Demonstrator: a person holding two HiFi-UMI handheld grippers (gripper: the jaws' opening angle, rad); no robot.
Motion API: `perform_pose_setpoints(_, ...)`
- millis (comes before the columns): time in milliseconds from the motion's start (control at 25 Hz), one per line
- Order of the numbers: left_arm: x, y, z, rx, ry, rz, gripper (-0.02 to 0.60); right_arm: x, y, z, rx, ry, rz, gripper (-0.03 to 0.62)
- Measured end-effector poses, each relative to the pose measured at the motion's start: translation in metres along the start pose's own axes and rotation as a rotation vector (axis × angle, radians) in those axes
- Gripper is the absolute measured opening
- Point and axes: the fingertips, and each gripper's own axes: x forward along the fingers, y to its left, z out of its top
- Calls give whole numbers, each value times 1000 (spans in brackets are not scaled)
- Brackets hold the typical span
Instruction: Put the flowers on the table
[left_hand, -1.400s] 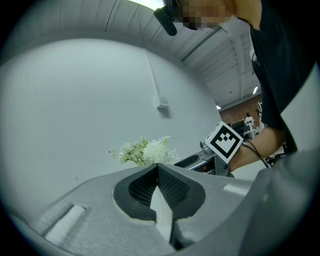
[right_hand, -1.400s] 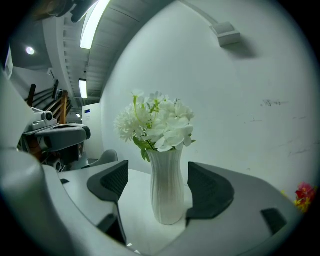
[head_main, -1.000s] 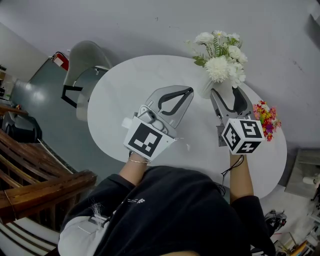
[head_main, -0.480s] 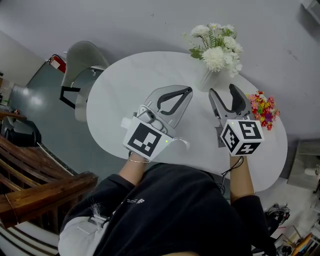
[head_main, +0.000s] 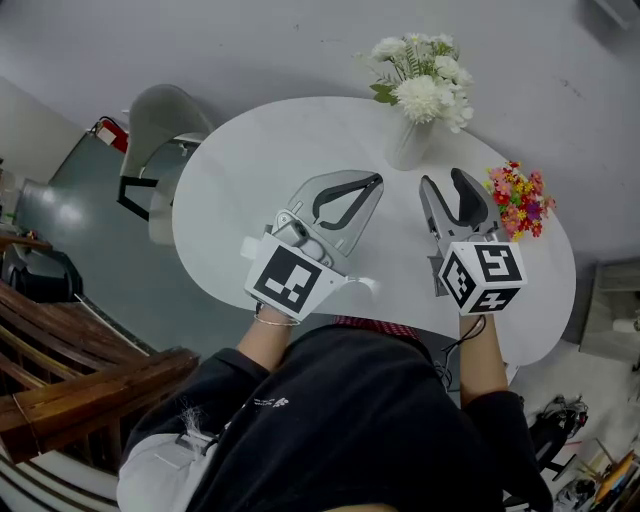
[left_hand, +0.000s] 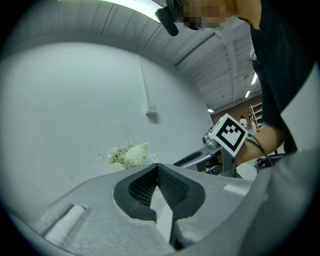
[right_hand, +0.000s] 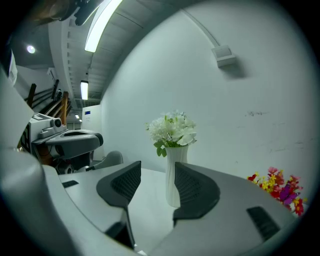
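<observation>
White table (head_main: 250, 170): flower vase (head_main: 408, 147), colourful bouquet (head_main: 517, 198)

1 grey chair (head_main: 160, 112) w/ a red object (head_main: 116, 127) just beside it; wooden slatted furniture (head_main: 90, 385) bottom-left.

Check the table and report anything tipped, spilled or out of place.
Nothing stands out. The white vase of flowers stands upright on the table; the colourful bunch sits close to the table's edge, with nothing spilled.

place: office-like room | cues: white oval table (head_main: 260, 160); grey shell chair (head_main: 163, 112); ceiling strip light (right_hand: 101, 23)
</observation>
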Motion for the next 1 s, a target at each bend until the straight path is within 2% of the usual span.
perform_pose_setpoints(280, -6, -10, 1, 4, 9, -1, -2, -15, 7, 3, 0, -11, 20, 155)
perform_pose_setpoints(520, 3, -15, 2, 6, 21, 14, -2, -23, -6, 5, 17, -36, 12, 98)
perform_pose_setpoints(800, 23, -39, 19, 15, 10, 5, -2, -43, -25, 9, 14, -33, 22, 84)
perform_pose_setpoints(1000, 28, -59, 16, 9, 22, 7, -2, -61, -33, 7, 23, -50, 34, 75)
